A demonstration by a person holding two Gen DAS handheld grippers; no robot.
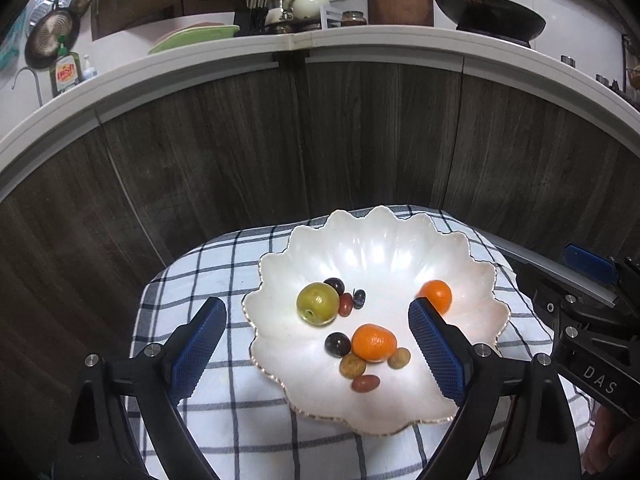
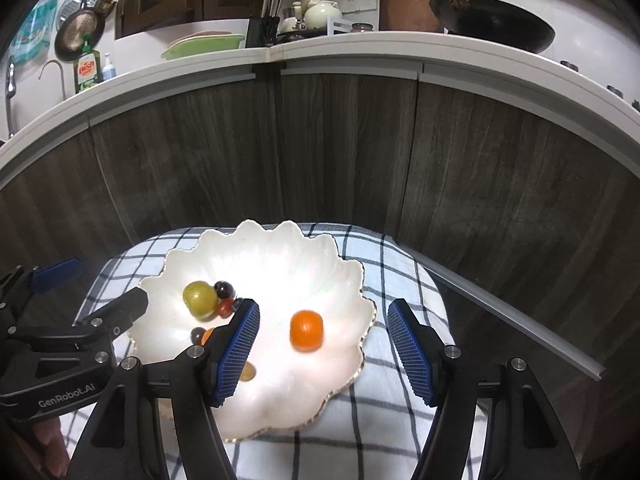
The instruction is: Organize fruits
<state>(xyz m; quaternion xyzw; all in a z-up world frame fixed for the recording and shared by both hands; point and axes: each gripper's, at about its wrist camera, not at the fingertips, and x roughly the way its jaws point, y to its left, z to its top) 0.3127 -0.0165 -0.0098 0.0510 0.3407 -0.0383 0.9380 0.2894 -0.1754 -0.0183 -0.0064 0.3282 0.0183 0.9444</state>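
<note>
A white scalloped bowl (image 1: 380,248) (image 2: 280,264) stands on a blue-checked cloth (image 1: 208,272). In it lie a green plum (image 1: 318,304) (image 2: 199,299), an orange (image 1: 374,342), a second orange (image 1: 438,295) (image 2: 306,330) that looks blurred in the right wrist view, several dark grapes (image 1: 337,344) and small brown and red fruits (image 1: 352,366). My left gripper (image 1: 317,305) hangs open above the bowl's left half, with nothing touching its pads. Over the right half my right gripper (image 2: 323,306) is open too, the blurred orange lying below between its fingers, untouched.
Dark wooden cabinet doors (image 1: 320,132) rise just behind the cloth under a white counter edge (image 1: 360,40). On the counter stand a wok (image 1: 492,16), a dish soap bottle (image 1: 66,72) and crockery. A metal rail (image 2: 520,320) runs along the right.
</note>
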